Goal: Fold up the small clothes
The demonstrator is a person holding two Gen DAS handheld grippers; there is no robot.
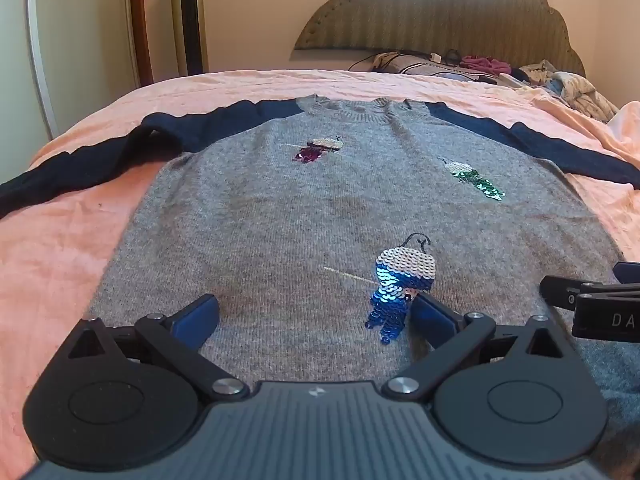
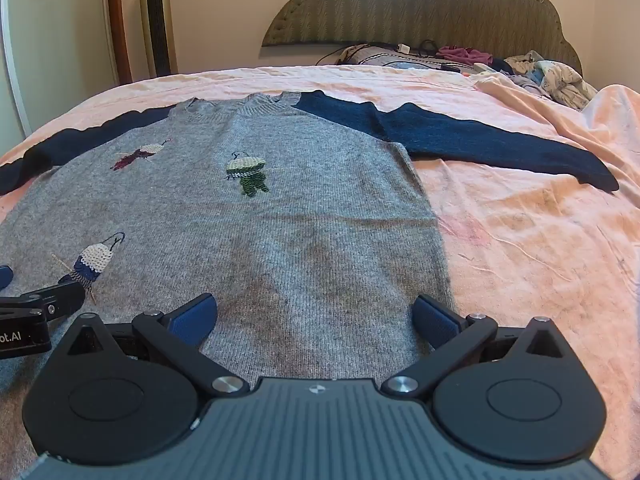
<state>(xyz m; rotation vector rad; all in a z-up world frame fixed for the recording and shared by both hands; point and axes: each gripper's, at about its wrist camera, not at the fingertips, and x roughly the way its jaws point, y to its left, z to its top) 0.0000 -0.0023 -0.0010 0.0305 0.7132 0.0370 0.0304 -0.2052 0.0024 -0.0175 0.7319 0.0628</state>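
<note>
A small grey knitted sweater (image 1: 280, 216) (image 2: 280, 216) with dark blue sleeves lies flat, front up, on the pink bed sheet (image 1: 52, 264) (image 2: 540, 240), neck away from me. Three sequin figures decorate it: blue (image 1: 396, 284), green (image 2: 248, 176) and red (image 1: 316, 150). Its left sleeve (image 1: 76, 168) and right sleeve (image 2: 480, 140) spread sideways. My left gripper (image 1: 314, 316) hovers open over the lower hem, nothing between its blue pads. My right gripper (image 2: 316, 316) is open above the hem's right part, beside the left one.
Crumpled clothes and cables (image 2: 520, 64) are piled at the head of the bed, below a padded headboard (image 2: 420, 4). A tower heater (image 2: 156, 20) and a white wardrobe stand by the far left wall. A pink blanket fold (image 2: 600, 112) rises at the right.
</note>
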